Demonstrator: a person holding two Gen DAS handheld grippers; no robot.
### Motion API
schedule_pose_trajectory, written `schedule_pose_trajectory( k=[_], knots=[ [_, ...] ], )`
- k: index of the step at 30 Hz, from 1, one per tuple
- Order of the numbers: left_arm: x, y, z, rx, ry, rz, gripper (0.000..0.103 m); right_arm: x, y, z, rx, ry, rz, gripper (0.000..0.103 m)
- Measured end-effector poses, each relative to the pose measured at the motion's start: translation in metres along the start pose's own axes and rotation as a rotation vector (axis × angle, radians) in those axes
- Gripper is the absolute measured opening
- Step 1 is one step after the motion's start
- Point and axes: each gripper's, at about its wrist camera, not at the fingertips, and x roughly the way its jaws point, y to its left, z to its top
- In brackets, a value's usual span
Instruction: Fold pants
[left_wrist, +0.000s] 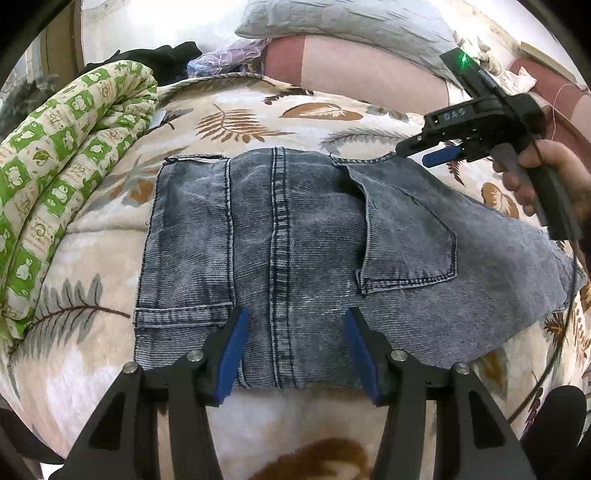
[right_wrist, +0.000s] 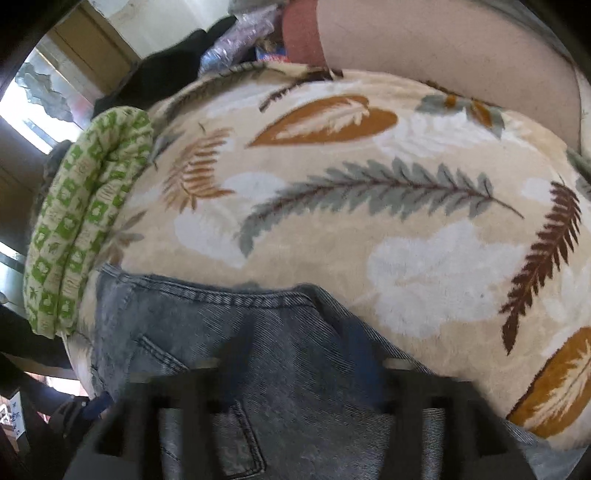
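Grey-blue washed denim pants (left_wrist: 295, 229) lie folded flat on a cream leaf-patterned blanket (left_wrist: 258, 118), back pocket facing up. My left gripper (left_wrist: 295, 343) hangs over their near edge, blue pads wide apart, the centre seam running between them; it is open and pinches nothing. A hand (left_wrist: 532, 173) holds my right gripper (left_wrist: 424, 151) at the far right corner of the pants, just above the waistband. In the right wrist view its blurred fingers (right_wrist: 236, 354) stand apart over the denim (right_wrist: 258, 325), open with no cloth pinched.
A rolled green-checked quilt (left_wrist: 66, 166) borders the pants on the left. Pillows (left_wrist: 351, 26) and a pink bolster (left_wrist: 351, 70) line the back, with dark clothing (left_wrist: 166, 55) and a plastic bag beside them. Bare blanket (right_wrist: 406, 221) stretches beyond the pants.
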Motion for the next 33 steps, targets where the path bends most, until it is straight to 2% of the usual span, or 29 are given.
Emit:
schedule_pose_trajectory(
  k=[2,4,7,9,11,13,18,21,22,23,24,26,30,33],
  knots=[
    [0.000,0.001,0.000,-0.003,0.005,-0.006,0.055,0.003,0.000,-0.001,-0.018,-0.010,-0.015,0.067],
    [0.000,0.002,0.000,-0.010,0.012,-0.014,0.055,0.010,-0.002,-0.001,-0.018,0.009,0.015,0.064],
    [0.001,0.003,0.001,-0.015,0.016,-0.020,0.055,0.022,0.003,-0.004,-0.042,0.056,0.024,0.050],
    [0.001,0.003,0.001,-0.017,0.018,-0.022,0.055,0.029,0.008,-0.005,-0.067,0.078,-0.012,0.046],
    [0.001,0.003,0.001,-0.019,0.018,-0.023,0.055,0.031,0.013,-0.005,-0.083,0.072,-0.036,0.028],
    [0.002,0.004,0.002,-0.023,0.019,-0.026,0.055,0.029,0.020,-0.004,-0.115,0.057,-0.076,0.022],
    [0.001,0.005,0.002,-0.033,0.018,-0.036,0.055,0.028,0.039,-0.004,-0.183,0.028,-0.193,0.017],
    [-0.001,0.007,0.003,-0.044,0.017,-0.047,0.055,0.027,0.044,-0.002,-0.180,-0.007,-0.236,0.014],
    [-0.002,0.009,0.004,-0.048,0.017,-0.051,0.055,0.028,0.046,-0.002,-0.178,-0.016,-0.250,0.012],
    [-0.002,0.010,0.004,-0.053,0.016,-0.056,0.055,0.029,0.048,-0.001,-0.174,-0.025,-0.263,0.005],
    [-0.003,0.010,0.004,-0.056,0.014,-0.059,0.055,0.029,0.048,0.000,-0.170,-0.037,-0.290,0.005],
    [-0.004,0.010,0.004,-0.057,0.013,-0.062,0.055,0.033,0.042,0.000,-0.120,-0.031,-0.264,0.005],
    [-0.001,0.009,0.004,-0.045,0.015,-0.055,0.055,0.044,0.039,-0.004,-0.127,-0.024,-0.263,0.005],
    [0.004,0.004,0.002,-0.015,0.033,-0.036,0.055,0.043,0.033,-0.002,-0.083,-0.040,-0.231,0.005]
  ],
)
